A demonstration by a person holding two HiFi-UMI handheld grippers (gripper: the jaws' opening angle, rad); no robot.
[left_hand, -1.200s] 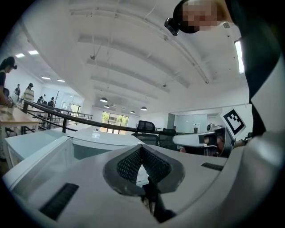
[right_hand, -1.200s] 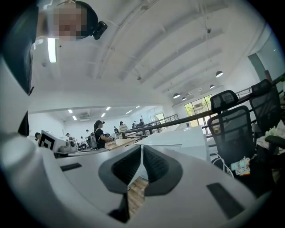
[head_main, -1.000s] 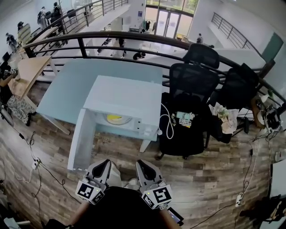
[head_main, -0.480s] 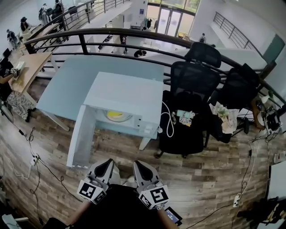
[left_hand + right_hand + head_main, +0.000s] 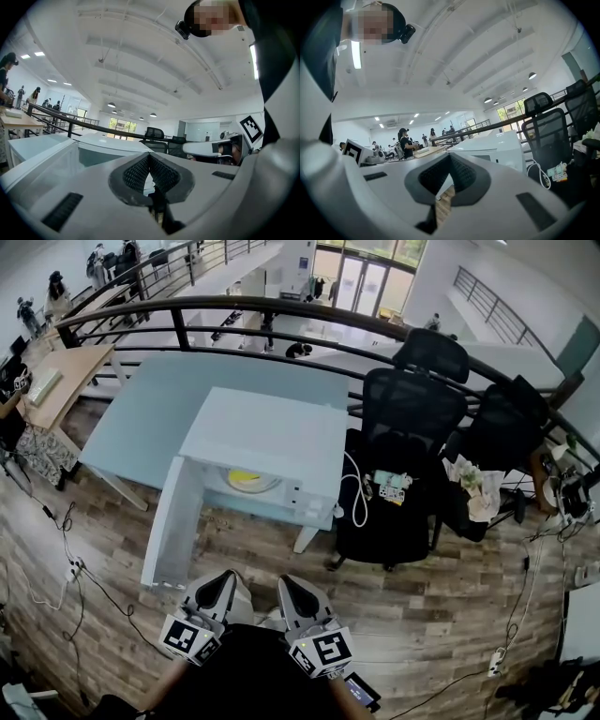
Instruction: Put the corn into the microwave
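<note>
Corn (image 5: 244,478): a yellow shape lying on the round turntable plate (image 5: 272,487) inside the microwave (image 5: 267,437), seen through its open front in the head view. It is too small to tell more than its colour and place. The microwave stands on the pale blue surface (image 5: 141,413). Its door (image 5: 171,529) hangs open on the left hinge, swung out toward you.

Left gripper (image 5: 225,577): jaws together, nothing between the pads. Right gripper (image 5: 284,583): the same, closed and empty. You hold both low, close to your body and side by side. They point level toward the microwave and are well apart from it.

Judgement: the placing itself looks done. What is left, if anything, is the door.

How to do that well:
- Keep both grippers closed, since a blunt closed tip pushes more cleanly than spread jaws.
- Use the left gripper, which is on the door's side. Set its tip on the outer face near the free edge, not near the hinge.
- Follow the door's arc and press gently, because a hard shove could slide the microwave on the surface.
- Before the door meets the front, check in the head view that the corn sits fully inside the cavity.
- Keep the right gripper back, away from the white cable (image 5: 354,495) hanging at the microwave's right corner beside the black office chair (image 5: 405,423).
</note>
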